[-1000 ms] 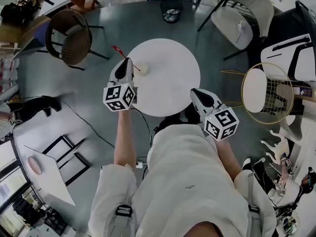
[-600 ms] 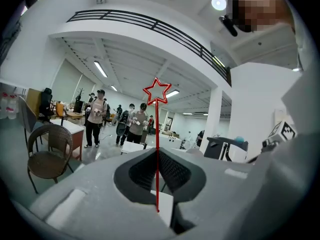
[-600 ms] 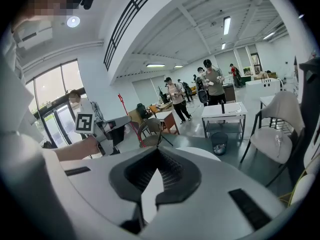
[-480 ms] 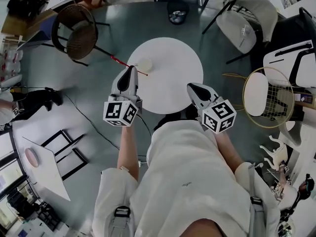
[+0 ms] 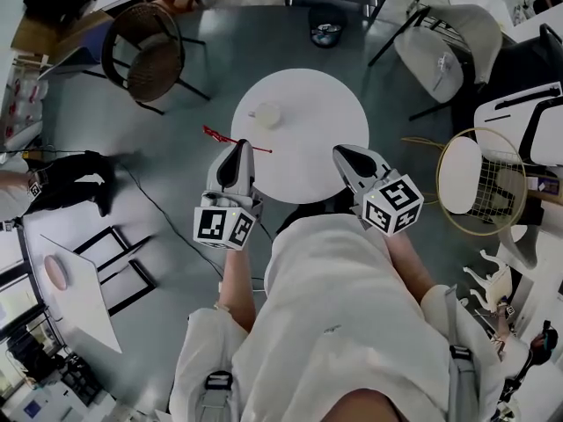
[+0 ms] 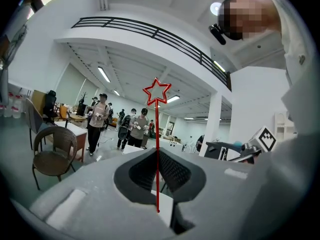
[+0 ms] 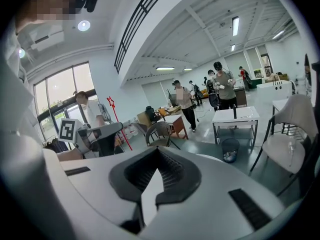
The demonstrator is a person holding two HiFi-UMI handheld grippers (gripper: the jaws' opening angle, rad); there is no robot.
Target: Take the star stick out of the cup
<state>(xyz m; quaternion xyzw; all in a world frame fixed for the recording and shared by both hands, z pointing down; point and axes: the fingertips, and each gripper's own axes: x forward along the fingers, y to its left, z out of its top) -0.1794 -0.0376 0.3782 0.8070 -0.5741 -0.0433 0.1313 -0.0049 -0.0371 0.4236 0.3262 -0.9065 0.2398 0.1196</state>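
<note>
Floor: a grey-green floor (image 5: 220, 51) fills the head view all around you and the furniture.
Your top: your white top (image 5: 343, 323) takes up the lower middle of the head view, and both of your forearms reach forward out of it.
Table: the round white table (image 5: 308, 148) stands straight in front of you, and both grippers are at its near side.
Seats: a wicker chair (image 5: 141, 55) stands beyond the table on your left, a white chair (image 5: 440, 47) stands beyond it on your right, and a wire-backed stool (image 5: 459, 176) is at your right side.
Bin: a dark bin (image 5: 326, 30) sits on the floor past the table's far edge.
Left gripper: your left gripper (image 5: 239, 148) hangs at the table's left rim. Its jaws are pinched together on the star stick, and the left gripper view shows the stick caught right at the tips.
Right gripper: your right gripper (image 5: 339, 152) is over the table's near right rim. Its jaws are closed on each other with nothing between them.
Cup: the pale cup (image 5: 266, 114) stands upright on the far left part of the table, just beyond your left gripper and apart from it.
Star stick: the thin red star stick (image 5: 220, 135) is out of the cup and clear of it, held by your left gripper. In the left gripper view it rises straight up from the jaws with the outline star on top. In the head view it slants, with the star end out over the floor to the left of the table.
</note>
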